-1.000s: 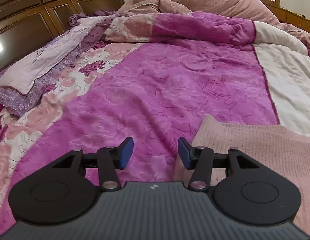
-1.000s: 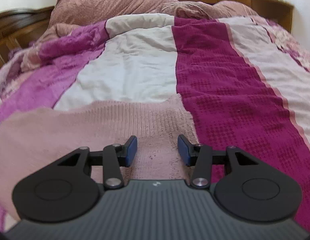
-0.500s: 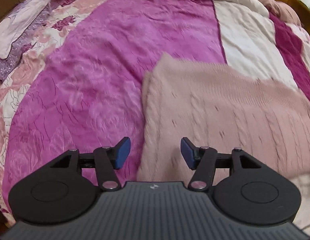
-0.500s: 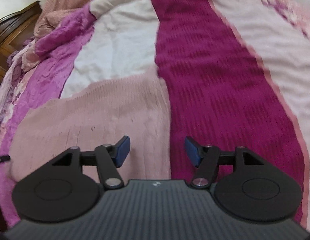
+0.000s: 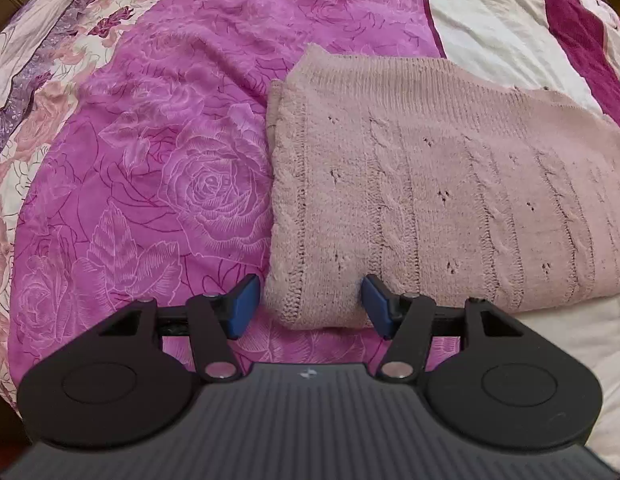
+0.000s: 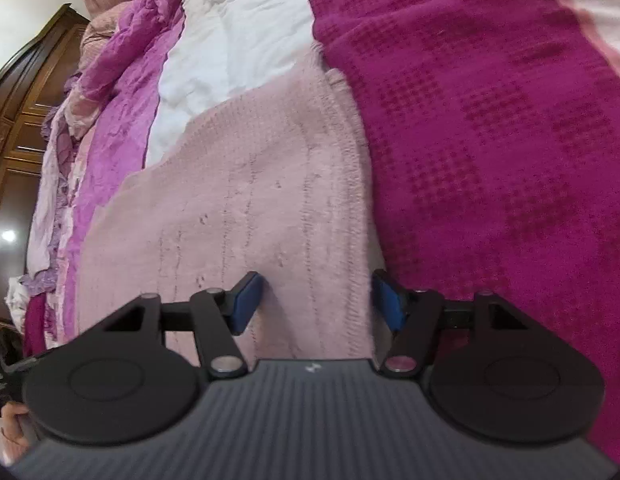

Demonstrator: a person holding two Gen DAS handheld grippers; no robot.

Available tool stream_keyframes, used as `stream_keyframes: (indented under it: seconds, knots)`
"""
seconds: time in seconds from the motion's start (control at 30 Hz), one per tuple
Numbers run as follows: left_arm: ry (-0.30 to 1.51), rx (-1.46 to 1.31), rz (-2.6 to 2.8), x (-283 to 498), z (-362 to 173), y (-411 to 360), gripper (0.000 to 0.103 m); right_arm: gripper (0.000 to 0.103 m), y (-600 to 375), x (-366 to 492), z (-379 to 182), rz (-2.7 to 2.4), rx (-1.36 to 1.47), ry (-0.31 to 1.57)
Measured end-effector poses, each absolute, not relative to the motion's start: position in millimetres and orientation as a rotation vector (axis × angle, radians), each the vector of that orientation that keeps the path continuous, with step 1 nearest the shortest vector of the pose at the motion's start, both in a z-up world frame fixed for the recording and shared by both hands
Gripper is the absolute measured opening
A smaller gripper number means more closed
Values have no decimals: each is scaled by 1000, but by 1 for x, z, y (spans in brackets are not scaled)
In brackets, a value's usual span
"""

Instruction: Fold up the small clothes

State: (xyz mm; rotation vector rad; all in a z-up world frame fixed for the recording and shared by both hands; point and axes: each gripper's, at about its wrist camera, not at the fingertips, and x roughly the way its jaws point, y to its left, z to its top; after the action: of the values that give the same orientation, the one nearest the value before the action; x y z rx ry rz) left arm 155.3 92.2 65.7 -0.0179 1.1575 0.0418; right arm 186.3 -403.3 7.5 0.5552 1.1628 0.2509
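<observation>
Looking down from the left wrist camera, the left gripper hangs over a bed with its jaws parted. The near left corner of a folded pink cable-knit sweater sits between the two blue pads. A small gap shows at the left pad; whether the right pad touches the knit cannot be told, and nothing is clenched. Beyond the jaws and off to their right, the sweater lies flat. To the left of the jaws spreads a magenta rose-print bedspread, and a cream quilted panel lies past the sweater's far edge.

From the right wrist camera, the right gripper also has its jaws released. The sweater's right edge runs between the pads, with knit filling the space from the left pad almost to the right one. Outside the right jaw lies a dark magenta textured blanket. Far left of the jaws stands a dark wooden headboard. This view is slightly blurred.
</observation>
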Motion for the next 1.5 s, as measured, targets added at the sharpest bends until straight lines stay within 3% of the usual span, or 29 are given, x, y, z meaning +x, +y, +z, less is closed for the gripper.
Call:
stream_keyframes:
  seconds: [0.2,0.43,0.7,1.17,1.5]
  knots:
    - [1181,-47,50,158,62,95,65,62,-398,186,4,277,539,1135]
    - [1172,-33,60,160,61,95,73,39,-407,188,0,307,603,1133]
    - [1174,-21,58,161,60,96,73,29,-407,186,4,311,629,1108]
    - [1169,-22,57,157,63,95,73,26,-399,183,23,334,607,1054]
    - [1166,11,52,142,66,92,73,31,-402,181,7,293,602,1080]
